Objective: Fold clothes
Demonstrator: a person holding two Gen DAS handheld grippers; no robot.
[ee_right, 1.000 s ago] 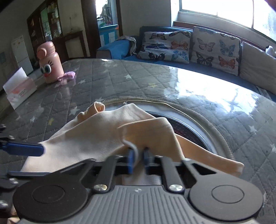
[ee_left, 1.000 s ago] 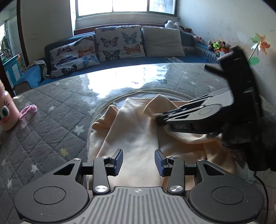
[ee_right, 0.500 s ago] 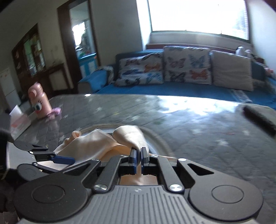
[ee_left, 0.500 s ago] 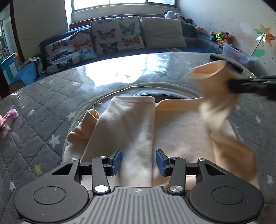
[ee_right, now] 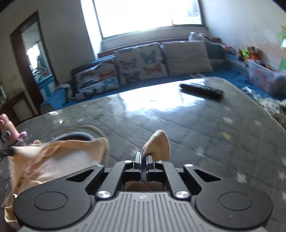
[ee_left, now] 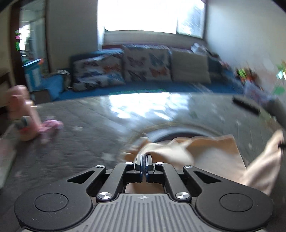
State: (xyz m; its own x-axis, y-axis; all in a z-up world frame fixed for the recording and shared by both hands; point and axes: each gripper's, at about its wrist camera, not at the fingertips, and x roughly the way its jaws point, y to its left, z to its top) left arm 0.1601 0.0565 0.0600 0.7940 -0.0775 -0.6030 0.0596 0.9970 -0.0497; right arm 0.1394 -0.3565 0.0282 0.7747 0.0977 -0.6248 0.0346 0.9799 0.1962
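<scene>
Since soft, light and floppy, best held by corners, with left claw [ee_left: 144,158] and right claw [ee_right: 143,154] each pinching the cream cloth [ee_right: 59,157].

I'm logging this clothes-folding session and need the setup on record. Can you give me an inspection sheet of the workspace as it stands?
Surface: grey quilted star-print cover, glossy with window glare; a round opening in it.
Job's things: cream garment, partly lifted, stretched between both tongs.
Clutter: pink bottle and pink item at the left edge; dark flat object at the far right.
Grippers: left tongs shut on the garment, jaws just closed; right tongs shut on a garment corner.
Cables: nothing seen.
Surroundings: blue sofa with butterfly cushions, bright window, toys by the right wall.
</scene>
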